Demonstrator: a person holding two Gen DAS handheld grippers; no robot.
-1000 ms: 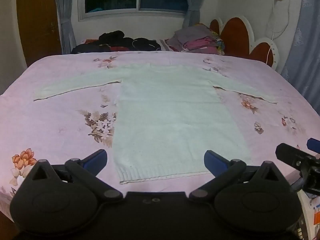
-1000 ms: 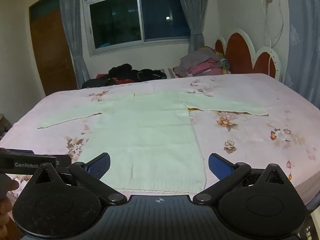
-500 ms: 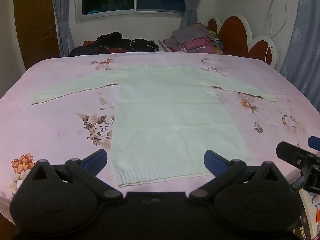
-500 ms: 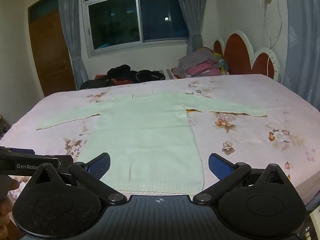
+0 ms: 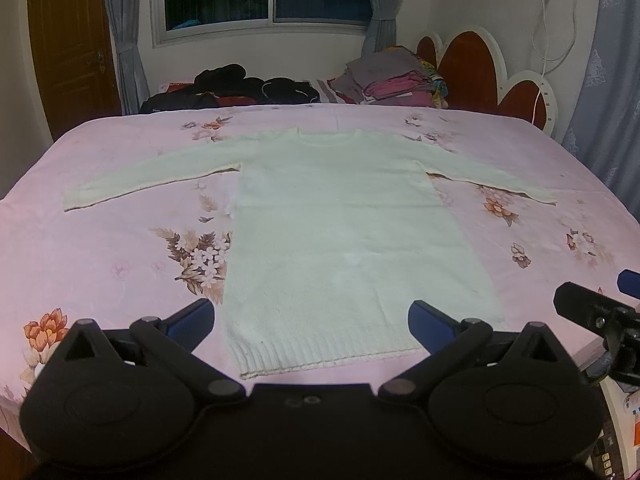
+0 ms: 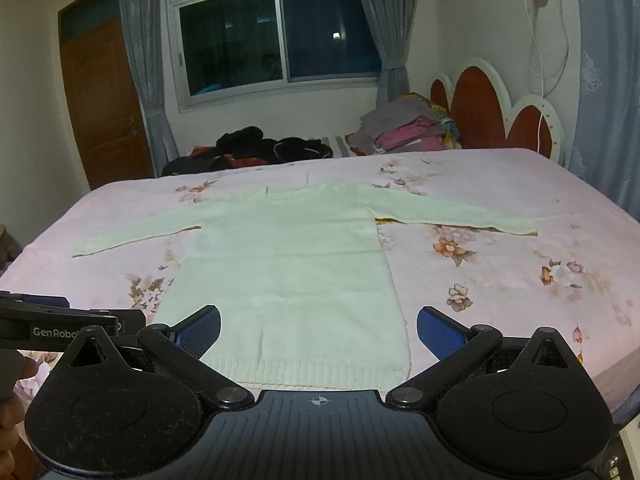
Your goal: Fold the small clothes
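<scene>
Both the left gripper (image 5: 311, 322) and right gripper (image 6: 319, 328) are hanging wide apart, holding nothing, above the sweater (image 5: 340, 236) lying flat mid-frame on the bed (image 5: 100, 248). Only the right view is showing a hand (image 6: 14, 384) at lower left.

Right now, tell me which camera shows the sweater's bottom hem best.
The left wrist view: the whole hem of the sweater shows between the open fingers. In the right wrist view the hem is partly hidden behind the gripper body.
</scene>
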